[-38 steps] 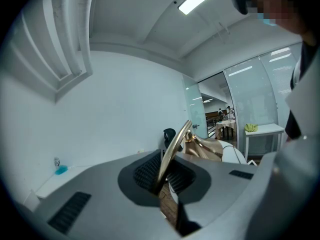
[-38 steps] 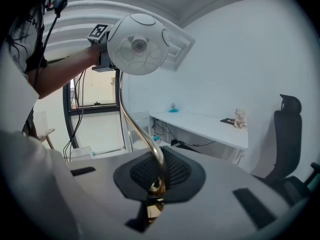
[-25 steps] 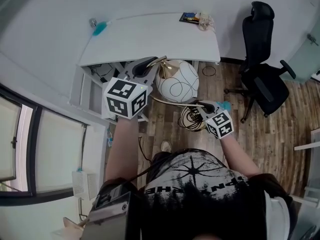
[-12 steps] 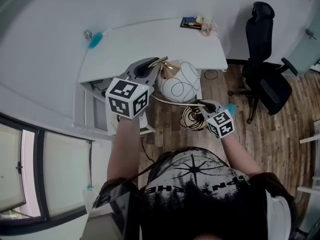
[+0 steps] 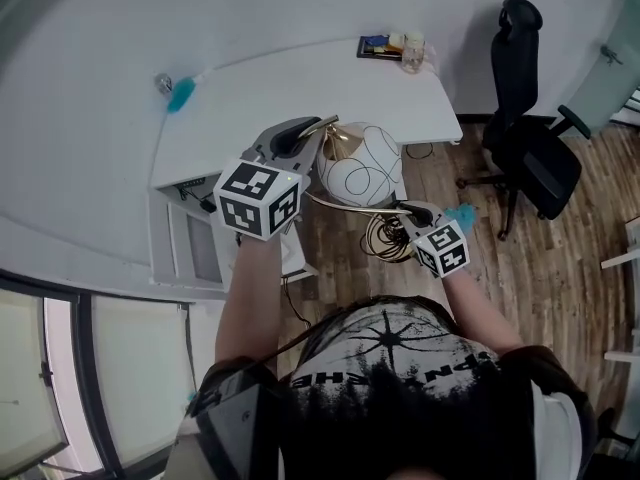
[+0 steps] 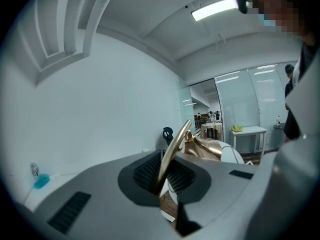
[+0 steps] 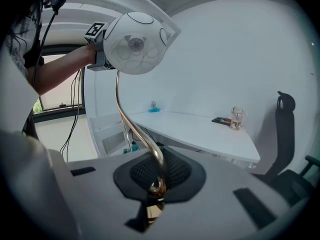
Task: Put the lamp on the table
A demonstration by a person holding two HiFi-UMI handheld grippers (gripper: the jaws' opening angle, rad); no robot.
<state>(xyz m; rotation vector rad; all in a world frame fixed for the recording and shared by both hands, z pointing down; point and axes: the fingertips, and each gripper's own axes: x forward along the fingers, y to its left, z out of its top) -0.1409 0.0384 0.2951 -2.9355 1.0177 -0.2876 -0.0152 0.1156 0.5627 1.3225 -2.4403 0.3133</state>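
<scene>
brass-stemmed lamp leans head-first toward table

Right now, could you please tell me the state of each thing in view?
lamp: held in the air, not yet set down.
left gripper: shut on the lamp's gold rod.
right gripper: shut on the lamp's curved stem.
table: lamp not on it; small items at its far corner.
office chair: unoccupied.
</scene>
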